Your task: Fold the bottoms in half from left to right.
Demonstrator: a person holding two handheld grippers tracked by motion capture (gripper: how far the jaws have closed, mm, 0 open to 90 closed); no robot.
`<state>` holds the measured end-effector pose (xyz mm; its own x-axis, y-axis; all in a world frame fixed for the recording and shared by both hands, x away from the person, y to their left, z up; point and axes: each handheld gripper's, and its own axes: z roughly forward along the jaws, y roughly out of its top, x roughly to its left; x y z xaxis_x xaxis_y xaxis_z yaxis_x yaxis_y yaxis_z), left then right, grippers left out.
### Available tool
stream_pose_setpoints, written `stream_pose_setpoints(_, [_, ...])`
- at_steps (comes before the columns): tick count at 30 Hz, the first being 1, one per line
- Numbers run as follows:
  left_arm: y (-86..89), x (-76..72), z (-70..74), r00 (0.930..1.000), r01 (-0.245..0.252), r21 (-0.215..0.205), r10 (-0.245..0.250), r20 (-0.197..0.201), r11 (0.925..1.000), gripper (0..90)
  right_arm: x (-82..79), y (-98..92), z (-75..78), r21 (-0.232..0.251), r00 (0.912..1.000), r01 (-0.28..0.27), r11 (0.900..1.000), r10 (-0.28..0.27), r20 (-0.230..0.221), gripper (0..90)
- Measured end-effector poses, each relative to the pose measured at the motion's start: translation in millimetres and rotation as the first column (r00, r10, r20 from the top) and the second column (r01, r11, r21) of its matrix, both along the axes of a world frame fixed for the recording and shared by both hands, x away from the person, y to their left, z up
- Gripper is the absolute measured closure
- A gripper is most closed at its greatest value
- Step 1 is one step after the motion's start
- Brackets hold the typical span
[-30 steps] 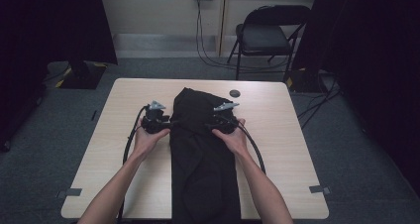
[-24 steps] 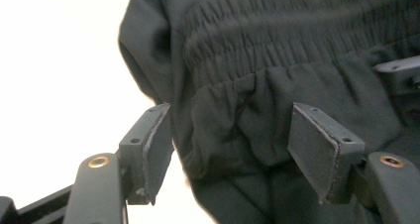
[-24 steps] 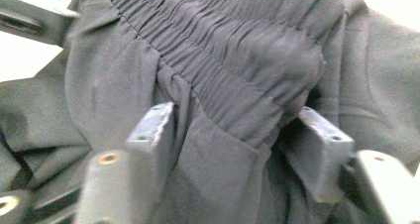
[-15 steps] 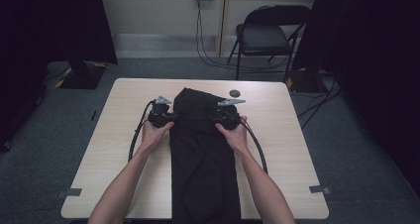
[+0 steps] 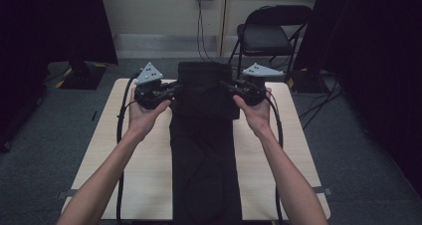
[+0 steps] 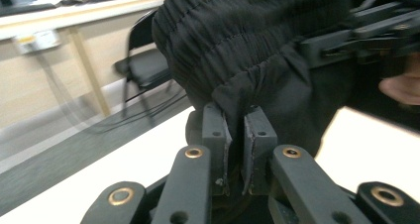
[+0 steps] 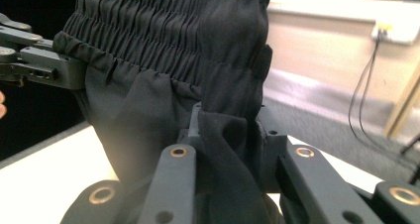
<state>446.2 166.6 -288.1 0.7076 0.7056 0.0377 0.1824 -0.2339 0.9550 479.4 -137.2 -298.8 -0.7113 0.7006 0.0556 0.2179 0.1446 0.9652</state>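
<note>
- I have the trousers (image 5: 205, 135) by their waistband (image 5: 206, 88), one gripper at each end; the top is lifted off the table (image 5: 293, 150) while the legs lie down its middle toward me.
- Left gripper (image 5: 171, 92): its jaws have just been closing and now pinch a thin fold at the waistband's left corner, as the left gripper view (image 6: 236, 135) shows. Only a little cloth sits between the pads (image 6: 256, 135).
- Right gripper (image 5: 225, 87): jaws have just been closing too, clamped on a thicker bunch at the waistband's right corner, seen in the right gripper view (image 7: 228, 130).
- Risk, in my judgement: the left hold is shallow; the hanging weight could pull that fold out and drop one corner.
- Risk: the elastic band may gather or stretch unevenly if I move the grippers apart, skewing any fold.
- Risk: the legs drag on the table and could twist as the waistband travels.
</note>
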Motion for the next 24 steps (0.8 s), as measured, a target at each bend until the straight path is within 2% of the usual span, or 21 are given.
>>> stream_pose_setpoints(1, [0.5, -23.2, 10.5, 0.9992, 0.04, -0.03, -0.04, 0.01, 0.9988, 82.9, -9.7, -2.8, 6.3, 0.006, 0.9997, -0.017, 1.0, 0.017, 0.019, 74.8])
stream_pose_setpoints(2, [0.8, -34.4, 12.2, 0.998, 0.063, -0.038, -0.063, 0.003, 0.9973, 82.9, -20.0, -5.2, 11.0, -0.002, 0.9989, -0.032, 0.999, 0.032, 0.033, 74.9])
stream_pose_setpoints(3, [1.3, -44.8, 11.2, 0.9963, 0.082, -0.043, -0.083, -0.021, 0.9957, 82.9, -31.2, -7.7, 13.3, -0.004, 0.9982, -0.047, 0.999, 0.047, 0.038, 75.0])
stream_pose_setpoints(4, [1.3, -44.8, 11.2, 0.9963, 0.082, -0.043, -0.083, -0.021, 0.9957, 83.1, -31.2, -7.7, 13.3, -0.004, 0.9982, -0.047, 0.999, 0.047, 0.038, 75.0])
stream_pose_setpoints(5, [1.7, -57.4, 6.1, 0.9925, 0.11, -0.032, -0.112, -0.05, 0.9934, 83.1, -41.9, -10.3, 12.7, -0.004, 0.9971, -0.065, 0.998, 0.066, 0.039, 75.2])
stream_pose_setpoints(6, [1.7, -64.3, 1.1, 0.9914, 0.117, -0.018, -0.118, -0.057, 0.993, 83.1, -53.7, -13.1, 7.6, -0.022, 0.996, -0.085, 0.996, 0.086, 0.027, 75.3])
stream_pose_setpoints(7, [3.9, -80.4, -18.1, 0.9791, 0.143, -0.031, -0.146, -0.141, 0.9892, 83.1, -70.3, -16.1, -6.2, -0.028, 0.9935, -0.114, 0.993, 0.114, -0.007, 75.5])
stream_pose_setpoints(9, [3.6, -96.0, -45.3, 0.9683, 0.156, -0.022, -0.157, -0.194, 0.9875, 83.0, -89.0, -17.8, -28.7, -0.053, 0.9893, -0.138, 0.989, 0.135, -0.055, 75.5])
stream_pose_setpoints(11, [1.9, -108.2, -78.0, 0.9499, 0.166, 0.001, -0.16, -0.269, 0.9861, 83.1, -105.4, -19.2, -54.7, -0.077, 0.9826, -0.156, 0.985, 0.146, -0.114, 75.7])
stream_pose_setpoints(12, [2.3, -113.0, -93.3, 0.9382, 0.173, -0.005, -0.166, -0.304, 0.985, 83.1, -112.0, -19.3, -69.1, -0.096, 0.9785, -0.165, 0.982, 0.151, -0.14, 75.6])
stream_pose_setpoints(13, [1.3, -116.3, -107.5, 0.9222, 0.185, -0.001, -0.174, -0.345, 0.9827, 83.1, -117.6, -18.7, -83.4, -0.119, 0.9724, -0.174, 0.978, 0.152, -0.177, 75.6])
stream_pose_setpoints(15, [0.1, -120.3, -130.5, 0.9139, 0.203, 0.027, -0.179, -0.364, 0.9789, 83.1, -128.3, -18.2, -108.6, -0.142, 0.9613, -0.188, 0.972, 0.152, -0.229, 75.6])
stream_pose_setpoints(17, [-3.3, -118.4, -149.0, 0.8842, 0.226, 0.062, -0.178, -0.432, 0.9721, 82.9, -135.0, -17.9, -132.6, -0.163, 0.9501, -0.197, 0.967, 0.147, -0.275, 75.7])
stream_pose_setpoints(18, [-5.4, -116.6, -158.0, 0.8736, 0.24, 0.071, -0.183, -0.451, 0.9682, 82.9, -136.4, -18.2, -144.1, -0.162, 0.941, -0.204, 0.966, 0.148, -0.304, 75.6])
stream_pose_setpoints(19, [-7.8, -113.9, -167.5, 0.8669, 0.244, 0.099, -0.171, -0.468, 0.9647, 82.9, -136.6, -18.3, -153.4, -0.169, 0.9333, -0.209, 0.963, 0.145, -0.328, 75.6])
stream_pose_setpoints(20, [-7.8, -113.9, -167.5, 0.8669, 0.244, 0.099, -0.171, -0.468, 0.9647, 82.9, -136.6, -18.3, -153.4, -0.169, 0.9333, -0.209, 0.963, 0.145, -0.328, 75.6])
stream_pose_setpoints(21, [-12.5, -106.1, -182.9, 0.8544, 0.248, 0.144, -0.146, -0.499, 0.958, 82.9, -133.6, -16.7, -167.2, -0.177, 0.9197, -0.21, 0.962, 0.133, -0.37, 75.7])
stream_pose_setpoints(22, [-13.7, -101.8, -186.5, 0.8538, 0.241, 0.158, -0.132, -0.504, 0.9575, 82.9, -132.3, -14.9, -173.3, -0.194, 0.922, -0.202, 0.96, 0.119, -0.368, 75.7])
stream_pose_setpoints(23, [-14.8, -98.5, -189.0, 0.854, 0.228, 0.16, -0.119, -0.506, 0.9604, 82.9, -130.4, -13.0, -178.4, -0.221, 0.9269, -0.2, 0.954, 0.112, -0.358, 75.7])
stream_pose_setpoints(24, [-15.3, -96.4, -190.7, 0.8545, 0.222, 0.17, -0.107, -0.508, 0.9602, 83.0, -127.1, -11.6, -183.1, -0.236, 0.9275, -0.198, 0.952, 0.104, -0.359, 75.8])
